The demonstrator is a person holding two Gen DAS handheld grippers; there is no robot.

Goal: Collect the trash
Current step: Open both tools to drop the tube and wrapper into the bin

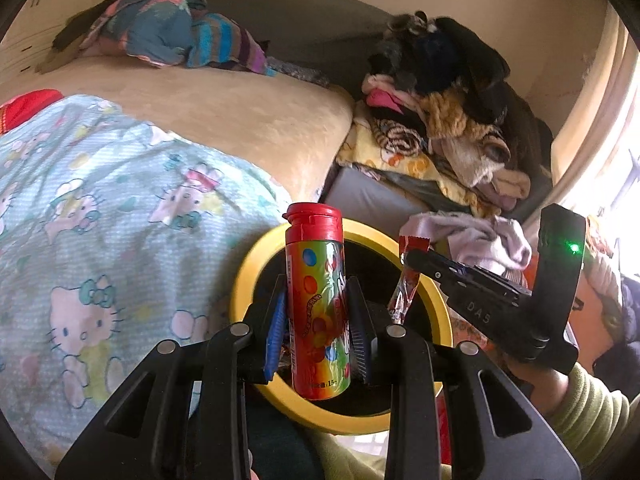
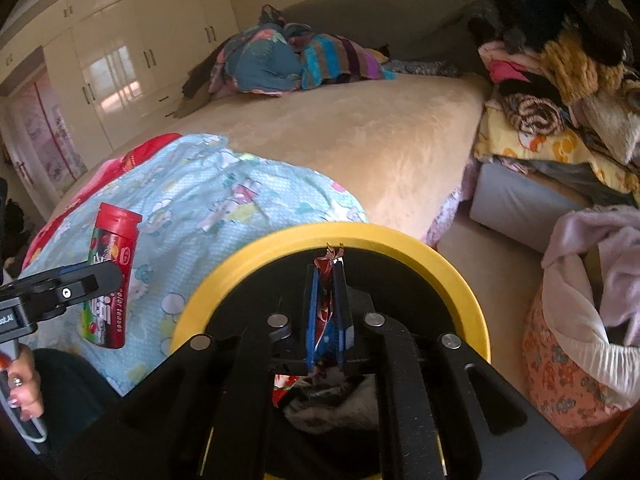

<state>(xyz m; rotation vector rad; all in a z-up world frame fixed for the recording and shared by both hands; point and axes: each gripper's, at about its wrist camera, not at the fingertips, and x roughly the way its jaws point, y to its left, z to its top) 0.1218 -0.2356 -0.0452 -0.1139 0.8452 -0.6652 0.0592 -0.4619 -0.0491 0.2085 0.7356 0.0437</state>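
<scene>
A wide bed (image 2: pixel 360 152) with a plush cream cover fills the middle of both views; on its near part lies a pale blue quilt (image 2: pixel 224 196) printed with cartoon cats, with a red cloth (image 2: pixel 132 160) showing along its far edge, perhaps tucked under it; at the far end, against a grey headboard (image 2: pixel 400 12), sits a heap of striped and flowered clothes (image 2: pixel 288 60); on the floor (image 2: pixel 476 256) beside the bed stands a grey box (image 2: pixel 516 200) loaded with a tall pile of folded clothes (image 2: pixel 560 92); nearer, also on the floor, stand a flower-patterned basket (image 2: pixel 560 376) and a yellow-rimmed bin (image 2: pixel 456 272).
</scene>
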